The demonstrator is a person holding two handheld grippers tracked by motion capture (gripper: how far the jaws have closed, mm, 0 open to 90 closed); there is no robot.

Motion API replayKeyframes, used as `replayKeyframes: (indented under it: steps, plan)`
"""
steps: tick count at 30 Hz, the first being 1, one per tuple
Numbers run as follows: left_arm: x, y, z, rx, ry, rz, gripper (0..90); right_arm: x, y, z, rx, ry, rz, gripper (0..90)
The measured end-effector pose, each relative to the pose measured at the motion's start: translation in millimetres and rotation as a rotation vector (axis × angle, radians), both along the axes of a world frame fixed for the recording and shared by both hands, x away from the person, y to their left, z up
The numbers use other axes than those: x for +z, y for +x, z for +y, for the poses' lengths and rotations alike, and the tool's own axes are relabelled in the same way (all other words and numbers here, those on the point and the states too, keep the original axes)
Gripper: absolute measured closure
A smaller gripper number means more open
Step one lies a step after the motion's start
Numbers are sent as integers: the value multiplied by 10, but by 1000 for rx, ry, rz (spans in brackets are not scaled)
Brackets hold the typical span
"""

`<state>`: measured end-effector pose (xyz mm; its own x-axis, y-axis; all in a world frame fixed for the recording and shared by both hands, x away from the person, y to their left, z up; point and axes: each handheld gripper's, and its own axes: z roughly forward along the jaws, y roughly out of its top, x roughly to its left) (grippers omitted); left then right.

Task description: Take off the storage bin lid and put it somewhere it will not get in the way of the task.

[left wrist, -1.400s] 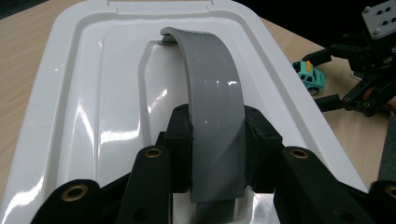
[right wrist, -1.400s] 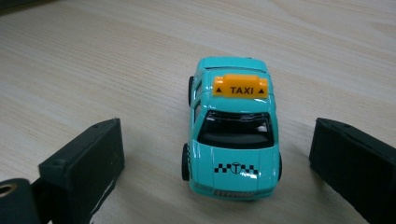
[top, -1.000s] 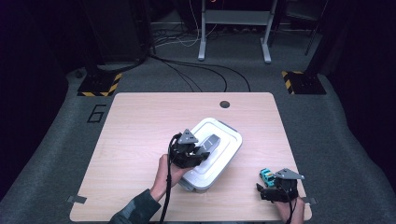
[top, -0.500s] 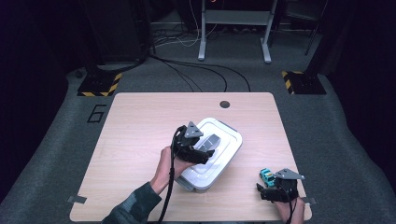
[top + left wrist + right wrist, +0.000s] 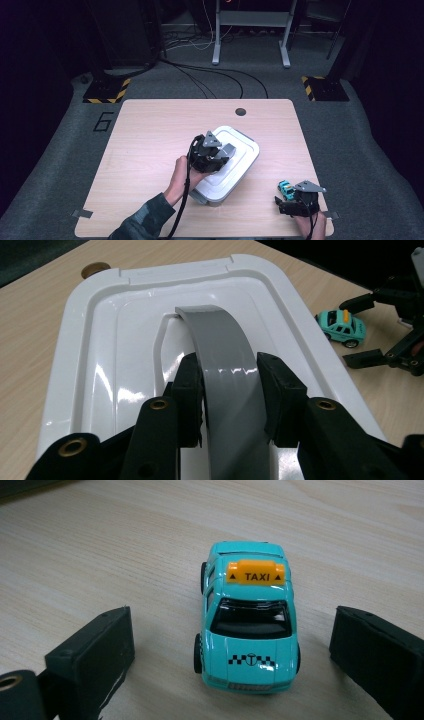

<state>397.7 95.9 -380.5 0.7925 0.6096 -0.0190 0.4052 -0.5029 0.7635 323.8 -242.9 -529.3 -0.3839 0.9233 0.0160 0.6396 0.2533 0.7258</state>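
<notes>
Our left gripper (image 5: 227, 390) has just closed, pinching the grey handle (image 5: 225, 370) of the white lid (image 5: 125, 340); our right gripper (image 5: 235, 655) stands spread around the taxi (image 5: 247, 625), not touching.

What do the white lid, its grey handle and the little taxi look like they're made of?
White lid: probably glossy moulded plastic, with sharp highlights and rounded stepped ridges. Grey handle, clamped by the left gripper: smooth, shiny, likely plastic, bent in an arch. Taxi: glossy teal body, painted metal or plastic, hard to say which; matte black wheels.
</notes>
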Motion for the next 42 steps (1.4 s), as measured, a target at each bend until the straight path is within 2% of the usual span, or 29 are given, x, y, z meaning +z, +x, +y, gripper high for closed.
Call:
replayKeyframes:
  steps: [3,4,8,13,17,25,34,40,42]
  plan:
    - [19,-10,16,0,-17,-8,663,1,1,-8,3,3,1,37]
    - [44,-27,27,3,-35,-8,665,1,1,-7,3,3,1,36]
    - [121,-55,36,-7,-49,-18,671,1,1,-8,3,4,1,36]
    - [239,-99,59,-17,-54,-45,673,1,1,-7,3,3,1,36]
    - [311,-101,109,-7,-59,-61,673,1,0,-9,1,7,0,36]
    - [413,-77,338,33,-74,-94,674,0,-1,-2,-1,1,0,36]
    - [432,-12,600,69,-110,-106,674,-1,0,3,-1,-4,-2,36]
    - [440,23,735,110,-110,-106,675,-1,0,2,-1,-5,-2,37]
    - [465,39,844,131,-116,-115,675,-1,-1,2,-1,-4,-2,36]
